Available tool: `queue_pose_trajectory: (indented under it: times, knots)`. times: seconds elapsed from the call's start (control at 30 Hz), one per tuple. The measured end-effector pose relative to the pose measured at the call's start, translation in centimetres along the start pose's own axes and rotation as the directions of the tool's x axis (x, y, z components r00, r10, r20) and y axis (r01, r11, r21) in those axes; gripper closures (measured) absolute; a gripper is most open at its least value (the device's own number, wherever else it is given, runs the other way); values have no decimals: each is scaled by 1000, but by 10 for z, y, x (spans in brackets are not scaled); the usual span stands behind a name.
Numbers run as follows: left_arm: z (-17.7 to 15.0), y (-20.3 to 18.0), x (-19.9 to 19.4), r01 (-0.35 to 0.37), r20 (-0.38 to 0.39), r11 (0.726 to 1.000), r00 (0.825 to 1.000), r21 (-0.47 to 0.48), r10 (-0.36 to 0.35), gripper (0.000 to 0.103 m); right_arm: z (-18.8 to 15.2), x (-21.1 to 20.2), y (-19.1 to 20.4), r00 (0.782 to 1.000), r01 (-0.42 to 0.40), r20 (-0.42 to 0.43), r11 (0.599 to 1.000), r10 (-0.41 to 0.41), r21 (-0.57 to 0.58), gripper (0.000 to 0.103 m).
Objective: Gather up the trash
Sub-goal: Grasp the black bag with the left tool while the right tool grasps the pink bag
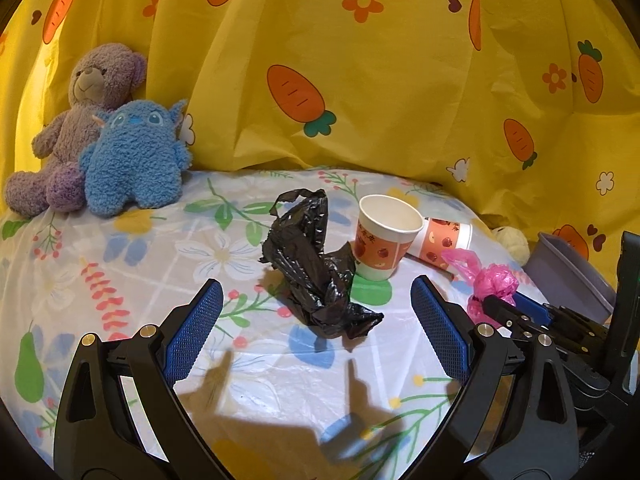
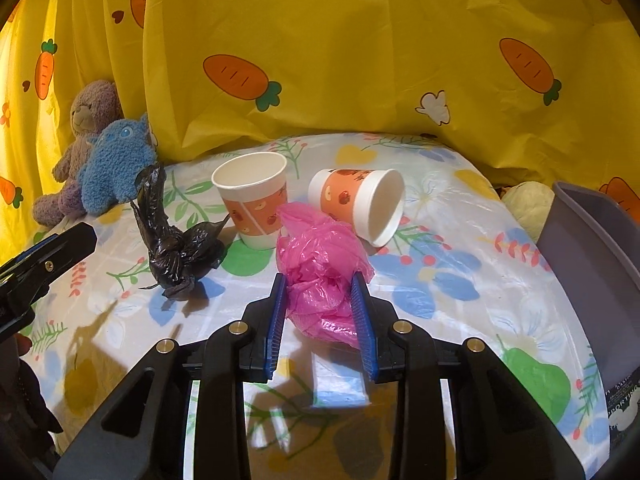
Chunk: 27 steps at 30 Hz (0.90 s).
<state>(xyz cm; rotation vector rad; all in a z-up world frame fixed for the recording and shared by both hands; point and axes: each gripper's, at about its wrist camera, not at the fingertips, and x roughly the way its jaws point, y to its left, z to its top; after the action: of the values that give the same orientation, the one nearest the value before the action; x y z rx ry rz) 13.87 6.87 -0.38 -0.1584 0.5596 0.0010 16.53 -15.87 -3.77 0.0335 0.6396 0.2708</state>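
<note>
Both wrist cams are looking forward and down, close over the bed (image 1: 120, 264); both are sharing the black bag (image 1: 316, 264), the cups and the curtain.

We are seeing warm, bright light from behind cameras, throwing hard finger shadows onto glossy flower-printed plastic tablecloth (image 1: 132, 256). Focus staying sharp; fisheye is bending edges, dark vignette filling corners.

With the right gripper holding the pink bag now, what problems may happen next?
1. The pink bag bulges far past the right gripper fingers; a loose fold may slip out when lifted.
2. The bag seems to lean against the upright cup and lies close to the tipped cup, so lifting may knock either.
3. The grey bin stands at the table's right edge; a push could shift it.
</note>
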Motion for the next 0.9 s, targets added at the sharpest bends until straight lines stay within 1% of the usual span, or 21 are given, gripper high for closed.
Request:
queue_pose_trajectory:
  times: [0.07,0.2,0.37,0.43,0.53,0.63,0.7,0.73,0.77,0.9]
  knots:
    - [2,2,6,23,-17,1000,1000,-3,-23,10,-1,-7,-7,1000,5,16,1000,-6,12,70]
    - [8,7,23,25,-54,1000,998,-20,-26,10,-2,-17,-15,999,1,41,1000,-1,20,70]
    - [6,8,53,58,-124,998,990,-31,-62,10,-3,-23,-17,999,-6,53,1000,6,9,70]
    - [4,10,66,56,-159,998,985,-36,-61,15,-5,-25,-17,998,-5,58,1000,5,1,70]
    - [1,12,80,64,-196,996,978,-58,-74,25,-7,-27,-16,998,-6,64,1000,6,-9,70]
    - [-3,10,86,83,-226,995,970,-59,-94,44,-8,-28,-14,998,-6,65,1000,8,-20,70]
    - [-6,7,88,96,-238,994,966,-48,-105,67,-8,-29,-13,998,-9,70,1000,10,-21,70]
    - [-6,6,88,107,-243,993,963,-50,-116,71,-8,-30,-13,997,-9,71,1000,11,-21,70]
    - [-7,6,87,112,-243,992,962,-52,-121,73,-9,-31,-12,997,-11,73,1000,13,-20,70]
    - [-7,0,79,111,-224,993,968,-29,-114,81,-10,-34,-12,997,-10,76,1000,11,-20,70]
